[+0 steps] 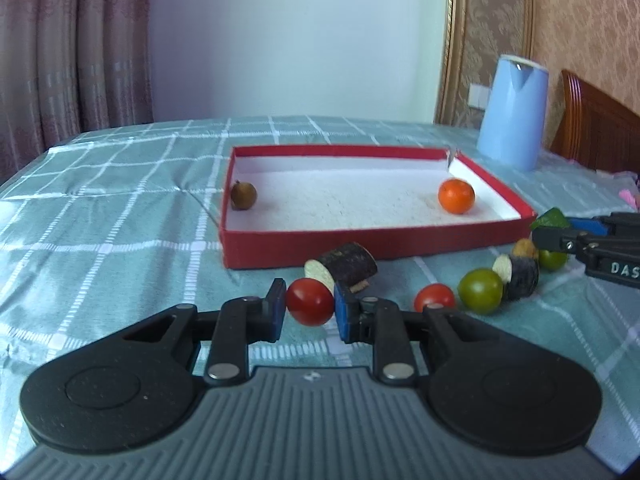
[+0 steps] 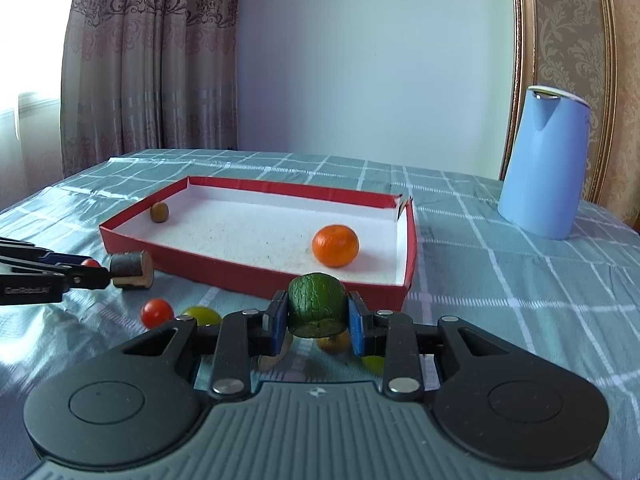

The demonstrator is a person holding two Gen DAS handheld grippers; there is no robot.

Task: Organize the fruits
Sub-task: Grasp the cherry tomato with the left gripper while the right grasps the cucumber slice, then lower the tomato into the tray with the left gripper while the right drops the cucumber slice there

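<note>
1. The left gripper (image 1: 310,307) is clamped on a red tomato (image 1: 310,306), its blue pads (image 1: 343,312) pressing both flanks. The tomato is glossy, round and smooth, and it looks lifted just off the cloth (image 1: 100,216), in front of the red box (image 1: 400,244).
2. The right gripper (image 2: 317,316) is clamped on a green piece (image 2: 316,308), wrinkled and dull, with a flat cut base. It hangs just before the box's near wall.
3. To do this step well, I judge each gripper should rise enough to clear the near wall, travel over the white floor, and open low so the round tomato does not roll.
4. A firm but light squeeze suits the tomato; its skin looks thin.
5. Inside the box lie an orange (image 1: 456,196) near the right wall and a brown fruit (image 1: 243,196) against the left wall, well apart.
6. On the cloth remain another red tomato (image 1: 434,298), a green tomato (image 1: 480,291) and two dark cut pieces (image 1: 352,266).
7. A blue kettle (image 1: 514,114) stands beyond the box.
</note>
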